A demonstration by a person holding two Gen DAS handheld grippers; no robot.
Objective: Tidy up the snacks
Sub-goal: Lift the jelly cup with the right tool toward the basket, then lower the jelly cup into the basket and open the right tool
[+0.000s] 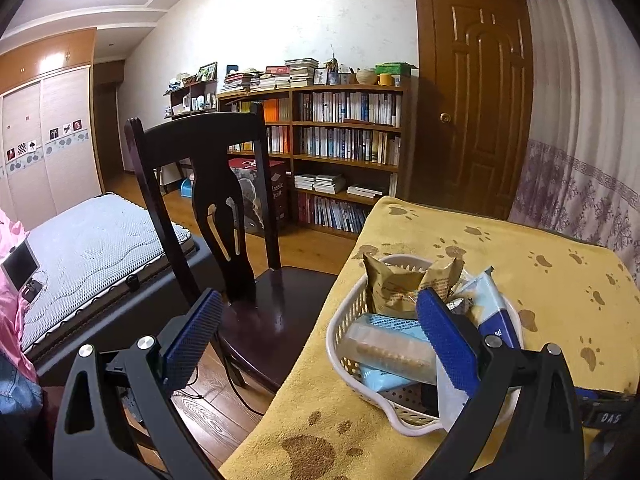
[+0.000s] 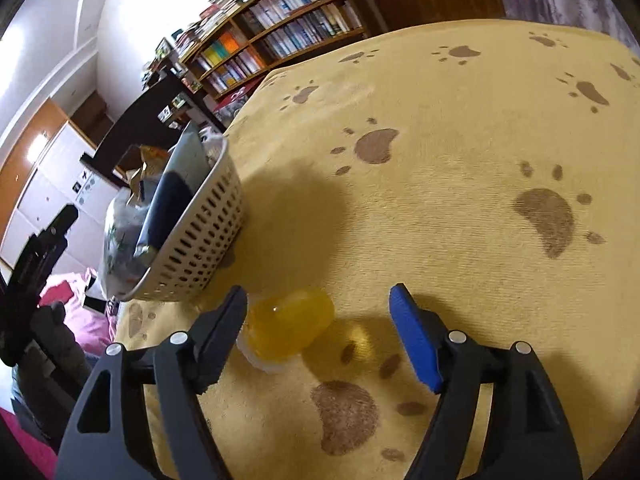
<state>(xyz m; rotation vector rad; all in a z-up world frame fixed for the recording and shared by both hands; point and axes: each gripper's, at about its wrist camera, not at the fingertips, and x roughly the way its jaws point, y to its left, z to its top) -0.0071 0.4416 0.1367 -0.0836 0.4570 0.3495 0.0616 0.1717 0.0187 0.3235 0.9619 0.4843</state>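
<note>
A yellow see-through jelly cup with a white rim lies on its side on the yellow towel with brown paw prints that covers the tabletop, near the front edge. The right gripper is right over it with its two fingers wide apart, and it holds nothing. The cup is not in the middle of the gap. It sits close to the black finger on the left and may be touching it, and it is well apart from the blue finger. The cup seems to point its rim back toward the gripper, so its long way runs along the fingers and they could close on its round sides. I think the gripper should slide a little to the left first, or the cup may roll away. The white plastic basket with holes stands near the cup, by the left edge of the tabletop, and it is already full of snack packs. The left gripper hangs by the basket, wide open and empty. So the right gripper is much nearer to the cup.
</note>
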